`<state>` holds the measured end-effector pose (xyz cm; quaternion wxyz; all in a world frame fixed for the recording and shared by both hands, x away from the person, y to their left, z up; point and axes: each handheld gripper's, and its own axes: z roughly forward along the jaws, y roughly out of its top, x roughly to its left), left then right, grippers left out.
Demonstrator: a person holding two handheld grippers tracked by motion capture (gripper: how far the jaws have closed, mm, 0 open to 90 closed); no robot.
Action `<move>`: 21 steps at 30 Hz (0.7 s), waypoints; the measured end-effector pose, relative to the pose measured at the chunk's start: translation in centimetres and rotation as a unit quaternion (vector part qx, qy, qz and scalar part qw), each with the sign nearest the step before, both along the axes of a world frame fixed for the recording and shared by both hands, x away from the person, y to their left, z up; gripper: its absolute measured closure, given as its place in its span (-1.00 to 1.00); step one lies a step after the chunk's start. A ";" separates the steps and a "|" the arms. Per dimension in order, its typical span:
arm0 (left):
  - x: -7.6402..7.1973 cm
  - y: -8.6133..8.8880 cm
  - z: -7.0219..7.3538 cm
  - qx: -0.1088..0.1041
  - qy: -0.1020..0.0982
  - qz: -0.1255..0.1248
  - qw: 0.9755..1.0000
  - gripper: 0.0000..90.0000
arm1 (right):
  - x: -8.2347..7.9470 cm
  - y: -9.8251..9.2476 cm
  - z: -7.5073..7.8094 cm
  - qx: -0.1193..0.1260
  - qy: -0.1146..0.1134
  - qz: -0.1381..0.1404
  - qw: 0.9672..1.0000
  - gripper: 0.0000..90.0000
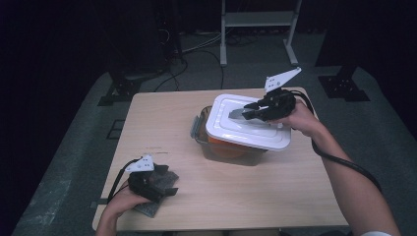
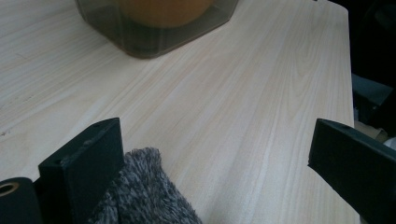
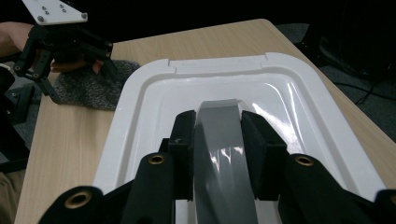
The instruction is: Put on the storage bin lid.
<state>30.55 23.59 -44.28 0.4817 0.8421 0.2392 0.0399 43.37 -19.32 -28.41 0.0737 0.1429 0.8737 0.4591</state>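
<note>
The right tool (image 1: 248, 114) is clamped on the grey handle (image 3: 219, 140) of the white lid (image 1: 231, 130), which sits askew over the box (image 1: 216, 147) mid-bench; the left tool (image 2: 215, 154), wide open, rests by a grey cloth (image 2: 140, 196), well apart

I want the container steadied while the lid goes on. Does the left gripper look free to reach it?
Probably yes: the left gripper is open over the grey cloth, with bare table up to the container.

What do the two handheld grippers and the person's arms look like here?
Both the left gripper and the right gripper are black two-jaw tools with brass-coloured rivets, each topped by a grey three-cornered plate. A thick black cable trails from each. The forearms are bare; a white sleeve edge shows at the right arm.
</note>
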 end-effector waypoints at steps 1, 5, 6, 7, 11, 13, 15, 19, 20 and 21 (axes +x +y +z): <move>0.0 -0.1 0.0 -0.002 0.000 -0.001 1.000 -0.95 | 0.1 0.2 0.0 -0.001 0.000 0.001 1.000 0.46; 0.0 -0.5 0.0 0.003 -0.002 -0.008 1.000 -0.95 | 0.6 0.6 -0.2 -0.001 0.002 0.005 1.000 0.46; -0.1 -0.5 0.0 0.002 -0.002 -0.008 1.000 -0.95 | 0.7 0.7 -0.2 -0.001 0.002 0.005 1.000 0.46; -0.1 -0.5 0.0 0.002 -0.002 -0.008 1.000 -0.95 | 0.8 0.8 -0.3 -0.001 0.002 0.007 1.000 0.46; -0.1 -0.4 0.0 0.003 -0.002 -0.005 1.000 -0.94 | 1.2 1.2 -0.7 -0.004 0.007 0.007 1.000 0.46; -0.1 -0.3 0.0 0.003 -0.001 -0.005 1.000 -0.95 | 1.3 1.2 -0.9 -0.004 0.007 0.008 1.000 0.46; -0.1 -0.3 0.1 0.003 -0.002 -0.006 1.000 -0.95 | 1.6 1.5 -1.4 -0.006 0.011 0.009 1.000 0.46; -0.2 -0.2 0.1 0.002 -0.002 -0.004 1.000 -0.95 | 2.0 2.0 -1.9 -0.004 0.014 0.014 1.000 0.46; -0.2 -0.2 0.1 0.002 -0.002 -0.004 1.000 -0.95 | 2.1 2.2 -2.0 -0.005 0.015 0.016 1.000 0.46; -0.2 -0.2 0.1 0.002 -0.001 -0.003 1.000 -0.95 | 2.1 2.4 -2.1 -0.005 0.016 0.017 1.000 0.46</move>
